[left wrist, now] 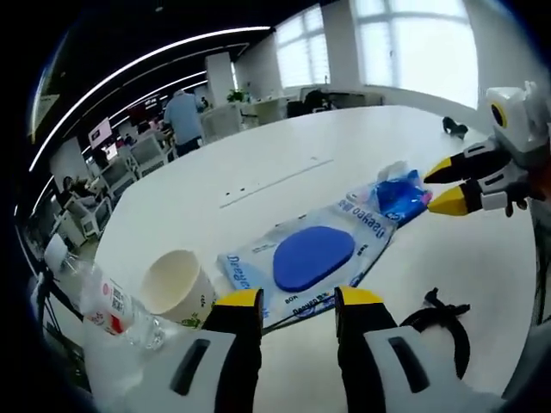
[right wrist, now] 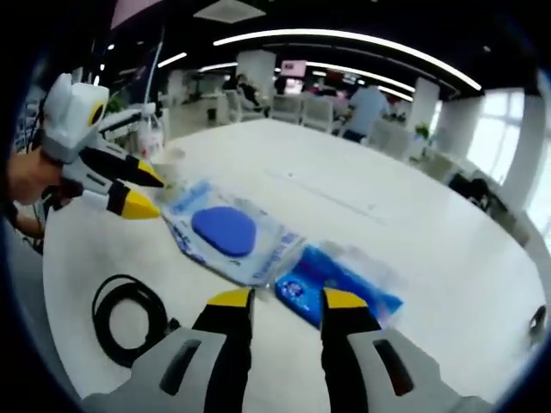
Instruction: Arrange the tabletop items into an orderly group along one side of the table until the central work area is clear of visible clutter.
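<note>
Both grippers hover over the table [left wrist: 258, 163] — left gripper [left wrist: 297, 298] and right gripper [right wrist: 277, 298] jaws apart, empty — flanking the wipes pack [left wrist: 301, 258].

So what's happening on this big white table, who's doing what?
A person is tidying a white table with a two-jaw gripper in each hand. The left gripper hovers open at the edge of a clear packet with a blue oval, beside a paper cup and a plastic bottle. The right gripper is open just short of a small blue pack. A black cable lies coiled nearby. Nothing is gripped.
</note>
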Demonstrator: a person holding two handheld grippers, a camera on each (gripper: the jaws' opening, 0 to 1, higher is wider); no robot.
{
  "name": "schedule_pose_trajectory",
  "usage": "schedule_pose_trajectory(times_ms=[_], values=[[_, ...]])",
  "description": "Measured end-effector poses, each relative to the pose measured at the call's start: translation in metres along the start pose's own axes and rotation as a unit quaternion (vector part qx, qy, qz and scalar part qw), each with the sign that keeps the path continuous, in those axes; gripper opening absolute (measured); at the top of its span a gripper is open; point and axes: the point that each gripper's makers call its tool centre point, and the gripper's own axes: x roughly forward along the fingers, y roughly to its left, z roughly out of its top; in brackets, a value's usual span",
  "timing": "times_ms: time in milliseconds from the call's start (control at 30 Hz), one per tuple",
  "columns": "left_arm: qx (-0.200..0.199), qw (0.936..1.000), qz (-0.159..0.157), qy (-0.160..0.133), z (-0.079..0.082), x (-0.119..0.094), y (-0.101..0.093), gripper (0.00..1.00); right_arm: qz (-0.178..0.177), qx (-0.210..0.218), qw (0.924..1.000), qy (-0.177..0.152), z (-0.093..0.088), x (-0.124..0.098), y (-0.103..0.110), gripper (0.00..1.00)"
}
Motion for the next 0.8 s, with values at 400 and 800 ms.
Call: schedule_pose_trajectory(times_ms=[400, 800], values=[[0.003, 0.9999, -0.004, -0.01, 0.014, -0.007, -0.02, 0.34, -0.008, -0.011, 0.9999, -0.009, 0.001, -0.026, -0.017, 0.27], [-0.017, 0.9995, -0.018, -0.022, 0.023, -0.01, -0.045, 0.65, -0.003, 0.012, 0.9998, -0.017, -0.004, -0.043, -0.029, 0.51]])
